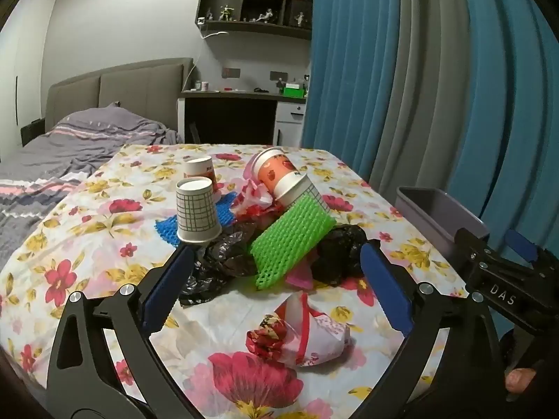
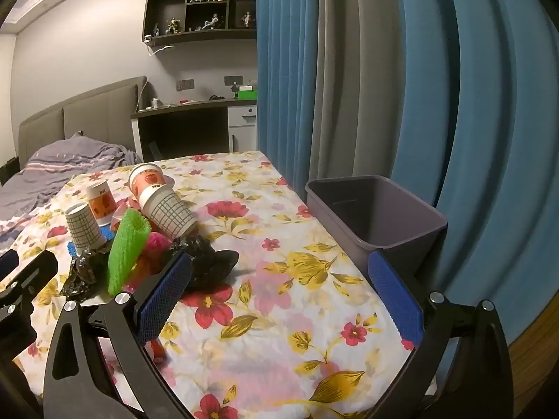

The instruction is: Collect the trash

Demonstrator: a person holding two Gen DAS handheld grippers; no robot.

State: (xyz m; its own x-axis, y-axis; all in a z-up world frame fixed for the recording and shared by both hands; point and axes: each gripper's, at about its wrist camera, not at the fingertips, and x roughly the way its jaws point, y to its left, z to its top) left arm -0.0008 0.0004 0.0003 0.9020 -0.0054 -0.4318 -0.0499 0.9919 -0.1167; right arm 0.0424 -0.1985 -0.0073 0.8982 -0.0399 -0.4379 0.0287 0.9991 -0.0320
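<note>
A pile of trash lies on the floral tablecloth (image 1: 104, 230): a green foam net (image 1: 290, 241), crumpled black plastic bags (image 1: 223, 262), a grid-print paper cup upside down (image 1: 196, 211), stacked cups lying tilted (image 1: 283, 178), an orange-print cup (image 1: 201, 171), a blue foam net (image 1: 167, 230). A crumpled red-and-white wrapper (image 1: 297, 331) lies between the jaws of my open left gripper (image 1: 276, 265). My right gripper (image 2: 279, 269) is open and empty, right of the pile (image 2: 139, 244). The grey bin (image 2: 377, 216) stands at the table's right edge, also in the left wrist view (image 1: 440, 216).
Blue and grey curtains (image 2: 384, 70) hang close behind the bin. A bed (image 1: 70, 146) lies left of the table, a desk (image 1: 237, 111) and wall shelves (image 1: 258, 0) behind. The right gripper's body (image 1: 506, 279) shows at the right of the left wrist view.
</note>
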